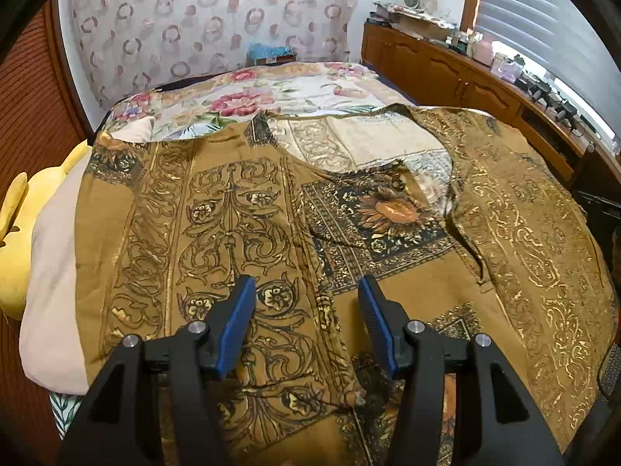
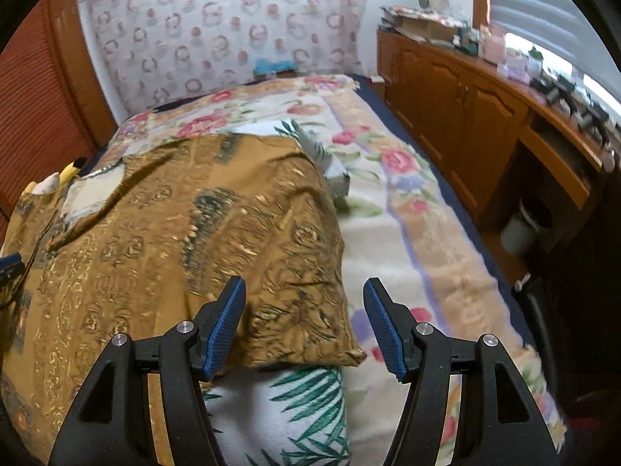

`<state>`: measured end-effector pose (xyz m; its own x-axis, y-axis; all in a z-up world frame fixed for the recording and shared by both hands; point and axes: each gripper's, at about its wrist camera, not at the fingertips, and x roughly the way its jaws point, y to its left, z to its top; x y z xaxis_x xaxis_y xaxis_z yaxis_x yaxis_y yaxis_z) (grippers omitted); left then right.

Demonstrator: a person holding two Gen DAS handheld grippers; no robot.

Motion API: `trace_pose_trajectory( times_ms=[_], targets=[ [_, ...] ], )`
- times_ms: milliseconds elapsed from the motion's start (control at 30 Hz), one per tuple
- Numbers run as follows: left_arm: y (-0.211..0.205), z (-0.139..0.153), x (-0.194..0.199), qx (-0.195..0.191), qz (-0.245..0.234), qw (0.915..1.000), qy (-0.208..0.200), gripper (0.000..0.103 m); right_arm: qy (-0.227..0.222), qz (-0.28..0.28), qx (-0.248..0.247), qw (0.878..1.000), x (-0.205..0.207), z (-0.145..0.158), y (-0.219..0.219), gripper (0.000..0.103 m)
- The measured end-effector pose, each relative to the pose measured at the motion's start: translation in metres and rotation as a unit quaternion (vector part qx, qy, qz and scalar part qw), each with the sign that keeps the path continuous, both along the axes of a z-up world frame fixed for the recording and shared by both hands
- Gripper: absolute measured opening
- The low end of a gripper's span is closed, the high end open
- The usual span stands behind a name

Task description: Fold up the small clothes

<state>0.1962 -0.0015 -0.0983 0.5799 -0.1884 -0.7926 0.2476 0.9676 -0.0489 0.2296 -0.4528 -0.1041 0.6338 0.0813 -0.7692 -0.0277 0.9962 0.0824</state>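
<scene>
A mustard-brown patterned top [image 1: 240, 233] with gold scrollwork and a sunflower print lies spread on the bed, its neckline toward the far side. My left gripper [image 1: 306, 291] is open and empty just above the garment's near part, over a folded edge. In the right wrist view the same garment [image 2: 186, 225] drapes over a pillow, its corner [image 2: 349, 353] between my fingers. My right gripper [image 2: 304, 291] is open and empty over that right edge. The left gripper's blue tip [image 2: 9, 262] shows at the left edge.
The bed has a floral cover [image 2: 388, 202]. A leaf-print pillow [image 2: 295, 415] lies under the garment's near edge. A yellow plush toy [image 1: 19, 240] and a white pillow [image 1: 50, 272] lie at the left. A wooden cabinet [image 2: 485, 124] with clutter runs along the right.
</scene>
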Motion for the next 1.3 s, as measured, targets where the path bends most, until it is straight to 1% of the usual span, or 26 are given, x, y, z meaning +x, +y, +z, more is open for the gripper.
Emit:
trace_pose_trajectory(
  times_ms=[133,200,233,267,300,367,467,600,667,800,867,900,1000,1033,1067,1100,1167,1267,1300],
  targets=[
    [0.0,-0.005,0.002,0.0,0.001,1.0,0.008,0.054,0.017,0.005,0.012,1.0,0.002,-0.007,-0.001,0.065],
    [0.0,-0.006,0.0,0.003,0.0,1.0,0.002,0.055,0.023,0.006,0.018,1.0,0.001,-0.009,-0.005,0.064],
    [-0.001,-0.006,0.0,0.005,-0.001,1.0,-0.001,0.055,0.024,0.007,0.023,0.999,0.0,-0.01,-0.005,0.062],
    [-0.001,-0.007,-0.001,0.005,-0.001,1.0,-0.003,0.056,0.027,0.007,0.026,0.999,0.001,-0.012,-0.006,0.059],
    [-0.001,-0.007,-0.002,0.005,-0.002,1.0,-0.007,0.058,0.03,0.007,0.029,0.999,0.0,-0.013,-0.007,0.058],
    [-0.003,-0.009,-0.004,0.006,-0.006,0.9998,-0.018,0.065,0.03,0.004,0.033,0.999,0.0,-0.013,-0.007,0.057],
    [-0.005,-0.01,-0.003,0.005,-0.011,0.9998,-0.019,0.07,0.032,0.0,0.033,0.999,-0.003,-0.013,-0.006,0.057],
    [-0.005,-0.009,-0.002,0.005,-0.015,0.9997,-0.017,0.074,0.037,-0.003,0.036,0.999,-0.005,-0.013,-0.008,0.057],
    [-0.006,-0.01,-0.002,0.005,-0.018,0.9997,-0.016,0.078,0.041,-0.003,0.039,0.998,-0.007,-0.013,-0.009,0.056],
    [-0.009,-0.01,-0.002,0.007,-0.02,0.9997,-0.015,0.08,0.048,-0.012,0.054,0.997,-0.01,-0.014,-0.013,0.055],
    [-0.011,-0.01,-0.002,0.006,-0.022,0.9996,-0.015,0.081,0.051,-0.013,0.064,0.997,-0.011,-0.014,-0.014,0.05],
    [-0.011,-0.01,-0.002,0.007,-0.022,0.9996,-0.014,0.082,0.05,-0.011,0.062,0.997,-0.012,-0.013,-0.013,0.049],
    [-0.013,-0.01,-0.002,0.007,-0.026,0.9996,-0.013,0.085,0.046,-0.005,0.051,0.998,-0.013,-0.009,-0.008,0.038],
    [-0.014,-0.011,-0.002,0.008,-0.028,0.9995,-0.012,0.087,0.044,-0.006,0.042,0.998,-0.014,-0.008,-0.006,0.031],
    [-0.014,-0.011,-0.002,0.008,-0.029,0.9995,-0.012,0.088,0.04,-0.007,0.022,0.999,-0.015,-0.005,-0.003,0.024],
    [-0.015,-0.011,-0.002,0.008,-0.03,0.9995,-0.011,0.089,0.037,-0.006,0.013,0.999,-0.015,-0.003,-0.002,0.02],
    [-0.015,-0.012,-0.002,0.009,-0.031,0.9994,-0.01,0.09,0.026,-0.001,-0.007,1.0,-0.017,0.002,0.002,0.01],
    [-0.016,-0.011,-0.002,0.009,-0.031,0.9994,-0.01,0.091,0.006,0.006,-0.017,1.0,-0.018,0.011,0.009,0.007],
    [-0.016,-0.011,-0.001,0.009,-0.031,0.9994,-0.01,0.091,-0.007,0.012,-0.016,1.0,-0.019,0.018,0.013,0.007]
  ],
)
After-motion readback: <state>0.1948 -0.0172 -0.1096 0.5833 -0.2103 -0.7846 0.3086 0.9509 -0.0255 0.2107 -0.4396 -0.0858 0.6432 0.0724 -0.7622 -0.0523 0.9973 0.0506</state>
